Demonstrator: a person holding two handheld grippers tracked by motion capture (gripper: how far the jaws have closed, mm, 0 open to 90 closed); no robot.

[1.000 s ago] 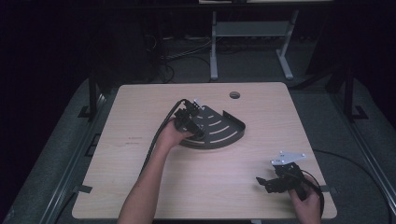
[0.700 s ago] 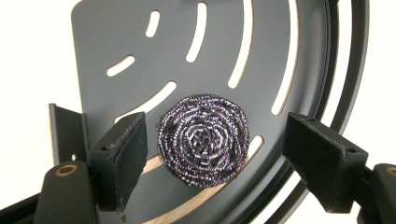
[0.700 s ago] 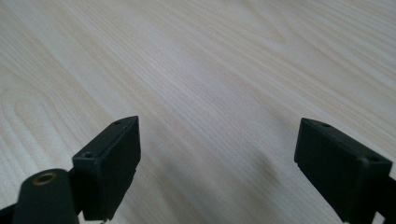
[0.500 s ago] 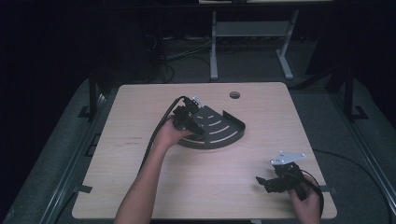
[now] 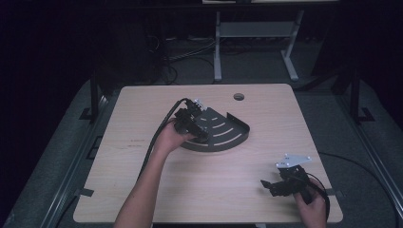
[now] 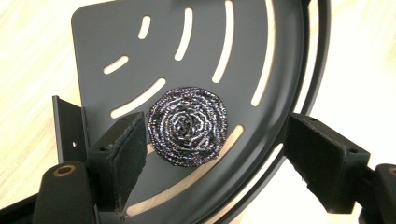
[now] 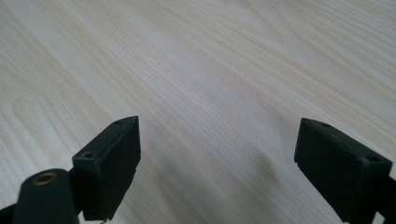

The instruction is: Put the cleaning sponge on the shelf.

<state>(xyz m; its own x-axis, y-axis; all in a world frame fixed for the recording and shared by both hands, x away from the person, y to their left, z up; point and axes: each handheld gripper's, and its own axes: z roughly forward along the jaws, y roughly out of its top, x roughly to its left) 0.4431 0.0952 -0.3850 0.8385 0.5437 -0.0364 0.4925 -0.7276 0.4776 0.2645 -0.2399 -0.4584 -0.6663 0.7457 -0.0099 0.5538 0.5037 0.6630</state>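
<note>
A: Where is the shiny steel scrubber point(image 6: 188, 124)?

B: It lies on the dark tray point(image 6: 261, 56) with the curved slots, between the jaws of the left tongs point(image 6: 219, 161). Those jaws are spread wide, and the left one is just beside it.

A: And the right tongs point(image 7: 217, 165)?

B: Spread wide too, holding nothing, over bare wood well apart from the tray.

A: What is around them?

B: A light wooden table point(image 5: 142, 104) with a round hole point(image 5: 238, 97). Past the table the room is dark, with cables and a grey metal stand point(image 5: 256, 33) on the floor.

Scourer point(image 6: 187, 125) lies on tray point(image 6: 280, 70).
</note>
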